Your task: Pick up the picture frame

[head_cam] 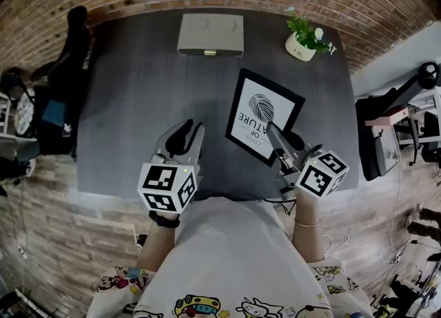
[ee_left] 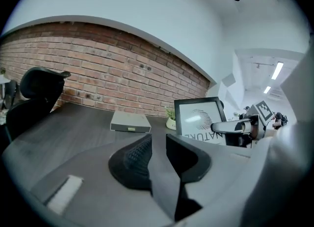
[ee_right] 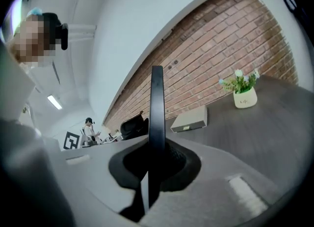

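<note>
Right gripper [head_cam: 271,129] has the picture frame [head_cam: 264,117]. The jaws are clamped down on the frame's lower right edge, just right of centre in the head view. The black frame holds a white print with a fingerprint design, and it sits at a slant over the dark grey table [head_cam: 138,103].

In the right gripper view the frame's edge [ee_right: 157,103] shows as one thin dark bar. It rises straight up the middle of the picture out of the right gripper [ee_right: 157,145], with both pads tight against it.

The left gripper [head_cam: 191,134] is at lower centre-left of the head view, well apart from the frame. The frame lies up and to its right. Its own view shows the left gripper [ee_left: 158,145] with a plain gap between the jaws and nothing in it, only tabletop beyond.

At the right of that view the picture frame [ee_left: 196,120] stands nearly upright with its print facing the camera. The right gripper [ee_left: 218,128] reaches in from the right across its lower part. The frame's bottom edge is hidden behind the gripper body.

At the table's far edge a flat grey box [head_cam: 211,34] sits top centre, and a small potted plant [head_cam: 303,38] sits upper right.
</note>
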The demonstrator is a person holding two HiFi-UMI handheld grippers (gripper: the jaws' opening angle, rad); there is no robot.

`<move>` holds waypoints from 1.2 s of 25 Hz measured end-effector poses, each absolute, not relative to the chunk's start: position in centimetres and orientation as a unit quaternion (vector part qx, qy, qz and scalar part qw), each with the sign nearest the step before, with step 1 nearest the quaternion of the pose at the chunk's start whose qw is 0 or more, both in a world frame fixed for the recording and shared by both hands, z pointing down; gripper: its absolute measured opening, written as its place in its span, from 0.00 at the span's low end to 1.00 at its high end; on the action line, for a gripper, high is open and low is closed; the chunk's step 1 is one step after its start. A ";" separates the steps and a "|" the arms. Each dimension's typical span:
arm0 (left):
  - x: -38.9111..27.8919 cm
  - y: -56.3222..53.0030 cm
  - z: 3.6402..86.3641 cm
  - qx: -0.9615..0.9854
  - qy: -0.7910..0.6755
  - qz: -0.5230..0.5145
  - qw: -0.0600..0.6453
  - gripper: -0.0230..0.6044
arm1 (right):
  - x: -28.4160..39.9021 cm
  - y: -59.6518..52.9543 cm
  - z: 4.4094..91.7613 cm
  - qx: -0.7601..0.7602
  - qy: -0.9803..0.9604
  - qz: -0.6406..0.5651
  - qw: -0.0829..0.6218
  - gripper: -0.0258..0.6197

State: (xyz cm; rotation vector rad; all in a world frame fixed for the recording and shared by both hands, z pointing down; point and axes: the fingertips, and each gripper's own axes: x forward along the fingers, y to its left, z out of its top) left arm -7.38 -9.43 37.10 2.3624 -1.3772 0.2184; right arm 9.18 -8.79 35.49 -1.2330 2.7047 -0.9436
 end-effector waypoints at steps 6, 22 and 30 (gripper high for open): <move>-7.2 -8.4 35.3 0.850 -0.493 0.078 0.167 0.19 | 10.2 -8.1 33.5 -0.445 0.872 -0.204 -0.029 0.06; -7.6 -7.0 35.8 0.844 -0.504 0.105 0.151 0.06 | 10.9 -6.5 32.8 -0.495 0.861 -0.079 -0.092 0.06; -8.1 -6.8 36.4 0.844 -0.502 0.110 0.155 0.06 | 11.7 -6.1 33.2 -0.510 0.852 -0.071 -0.092 0.06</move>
